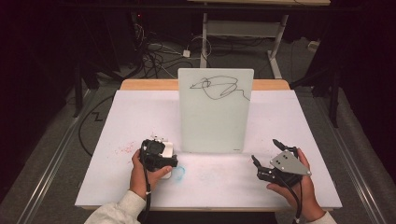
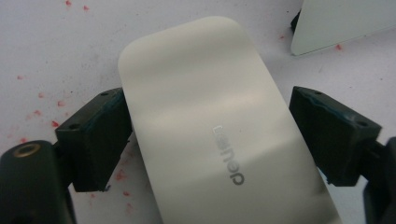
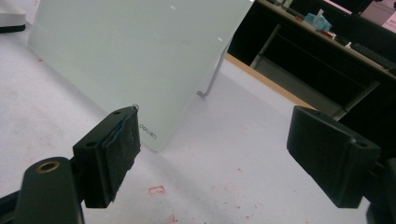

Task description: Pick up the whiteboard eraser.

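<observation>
I am seeing the white desk (image 1: 299,140) carrying the upright glass board (image 1: 215,112), a black scribble sitting near its top. The white eraser (image 2: 219,130) is lying flat just left of the board's foot, my left tongs (image 1: 164,156) straddling it, jaws nearly touching its sides. My right tongs (image 1: 265,151) are hovering wide apart, holding nothing.

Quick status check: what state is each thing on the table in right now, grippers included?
Upright white glass board: standing propped, black scribble on its upper part, not wiped.
White rounded eraser block: lying on the table between the left gripper's jaws; contact unclear.
Left gripper: jaws straddle the eraser, grip cannot be told.
Right gripper: open, holding nothing, beside the board's lower corner.
White table cover: stained with red and blue marker specks.
</observation>
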